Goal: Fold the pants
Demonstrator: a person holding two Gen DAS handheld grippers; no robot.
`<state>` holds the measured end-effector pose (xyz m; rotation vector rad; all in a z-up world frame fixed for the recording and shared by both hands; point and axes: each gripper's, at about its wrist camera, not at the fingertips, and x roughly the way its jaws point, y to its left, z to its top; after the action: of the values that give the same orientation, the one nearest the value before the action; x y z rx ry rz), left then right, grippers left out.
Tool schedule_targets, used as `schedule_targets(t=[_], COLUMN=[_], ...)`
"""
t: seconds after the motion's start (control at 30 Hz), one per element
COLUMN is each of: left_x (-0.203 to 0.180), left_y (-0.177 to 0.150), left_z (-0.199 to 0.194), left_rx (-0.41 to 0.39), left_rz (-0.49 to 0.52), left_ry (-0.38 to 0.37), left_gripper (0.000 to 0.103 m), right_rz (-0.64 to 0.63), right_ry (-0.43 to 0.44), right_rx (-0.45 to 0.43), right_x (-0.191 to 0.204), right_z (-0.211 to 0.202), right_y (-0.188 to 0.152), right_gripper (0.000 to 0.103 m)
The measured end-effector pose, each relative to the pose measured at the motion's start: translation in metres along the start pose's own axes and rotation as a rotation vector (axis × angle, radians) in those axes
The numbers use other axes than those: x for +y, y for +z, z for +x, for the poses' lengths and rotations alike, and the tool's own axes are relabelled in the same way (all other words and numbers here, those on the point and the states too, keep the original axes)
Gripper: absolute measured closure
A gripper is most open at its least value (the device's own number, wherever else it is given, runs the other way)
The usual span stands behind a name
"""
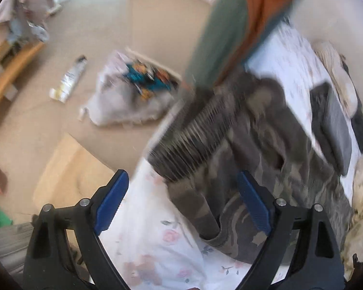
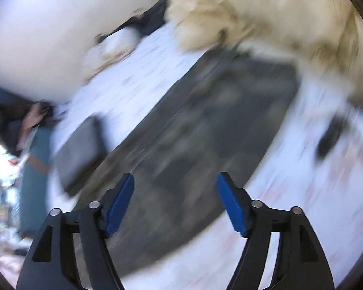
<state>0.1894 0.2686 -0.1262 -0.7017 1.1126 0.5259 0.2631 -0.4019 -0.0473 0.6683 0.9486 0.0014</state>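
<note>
Left wrist view is showing my left gripper standing wide apart, its blue pads pressing on nothing. The camouflage pants are lying on the white flowered sheet, stretching away beyond my fingertips and toward the right-hand finger, with their ribbed waistband sitting just ahead of the gap between the fingers. One folded edge of the pants is reaching in between the pads near the right-hand one, but I cannot tell whether it is touching. Beyond the pants, farther to the right, a dark grey folded garment is resting on the sheet. Off past my left-hand finger, a plastic bag is sitting on the tan floor. In the right wrist view, badly blurred, my right gripper is also gaping, holding nothing, and hovering over the pants, which are spreading ahead of both fingers on the sheet. A shaggy cream blanket is lying far ahead.
</note>
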Motion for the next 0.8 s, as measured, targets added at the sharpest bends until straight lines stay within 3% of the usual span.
schedule_targets(t=[0.1,0.2,0.27,0.33,0.43,0.47,0.53,0.67,0.8], left_x=[-0.008,-0.005,0.004,0.006,-0.015,-0.020,-0.028,-0.063,-0.083], left_y=[-0.017,-0.027,-0.024,-0.015,-0.001,0.000,-0.003,-0.010,-0.008], left_z=[0.038,0.051,0.051,0.049,0.040,0.034,0.017,-0.024,-0.054], left_rx=[0.067,0.013,-0.049,-0.072,-0.093,-0.106,-0.156,-0.311,-0.363], left_rz=[-0.034,-0.079,-0.133,-0.161,-0.047,-0.028,-0.012,0.151,0.214], left_ry=[-0.150,-0.173,-0.185,-0.187,-0.157,-0.142,-0.141,-0.157,-0.176], left_gripper=[0.014,0.014,0.022,0.041,0.072,0.074,0.089,0.095,0.095], right_rz=[-0.064,-0.029,0.015,0.032,0.129,0.181,0.283,0.395,0.460], right_ry=[-0.011,-0.019,-0.029,-0.079,-0.083,-0.061,0.012,0.058,0.126], right_rx=[0.063,0.124,0.121,0.098,0.078,0.063,-0.001,-0.100,-0.063], right_x=[0.011,-0.006,-0.019,-0.035,-0.064,-0.075,-0.100,-0.145,-0.189], right_z=[-0.002,0.008,0.007,0.004,0.012,0.013,0.011,0.017,0.049], right_y=[-0.048,-0.065,-0.067,-0.064,-0.053,-0.048,-0.037,-0.007,0.029], right_gripper=[0.022,0.022,0.022,0.022,0.022,0.022,0.021,0.009,0.011])
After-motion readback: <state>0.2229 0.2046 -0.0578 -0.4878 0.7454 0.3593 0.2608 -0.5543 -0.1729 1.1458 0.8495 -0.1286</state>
